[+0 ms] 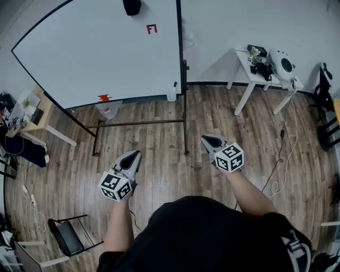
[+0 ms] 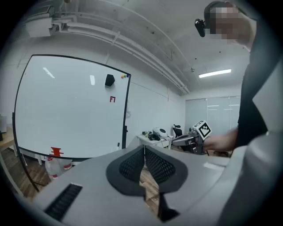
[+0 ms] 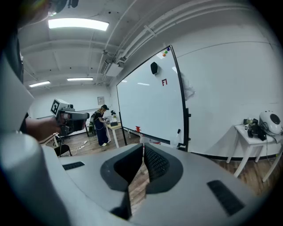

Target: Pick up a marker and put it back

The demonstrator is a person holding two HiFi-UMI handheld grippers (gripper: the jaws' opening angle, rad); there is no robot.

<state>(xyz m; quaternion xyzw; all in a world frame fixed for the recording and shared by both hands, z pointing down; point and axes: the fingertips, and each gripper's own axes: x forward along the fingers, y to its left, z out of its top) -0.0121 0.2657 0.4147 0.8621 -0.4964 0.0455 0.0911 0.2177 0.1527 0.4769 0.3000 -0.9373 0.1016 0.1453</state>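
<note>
While the person stands on the wooden floor (image 1: 159,133) facing the big whiteboard (image 1: 101,48), both bare forearms reach forward from a black top, elbows bent near the body. The left forearm (image 1: 119,223) runs almost straight ahead and the right forearm (image 1: 249,194) angles in from the right. They carry the left gripper (image 1: 136,156) and right gripper (image 1: 208,141) side by side, well apart, both pointing toward the far board and its stand.

Each gripper's own view shows its jaws brought together at the tips with only floor visible through the slit behind them, so both tongs are closed on nothing.

A white table (image 1: 243,62) stands far right against the wall, cluttered with gear. On the board sit a black block (image 1: 132,6) at the top, a red scribble (image 1: 152,28) below it and a red shape (image 1: 104,98) at the lower edge. A small dark stick (image 1: 175,84) at the board's lower right corner may be the marker; I cannot tell for sure.
</note>
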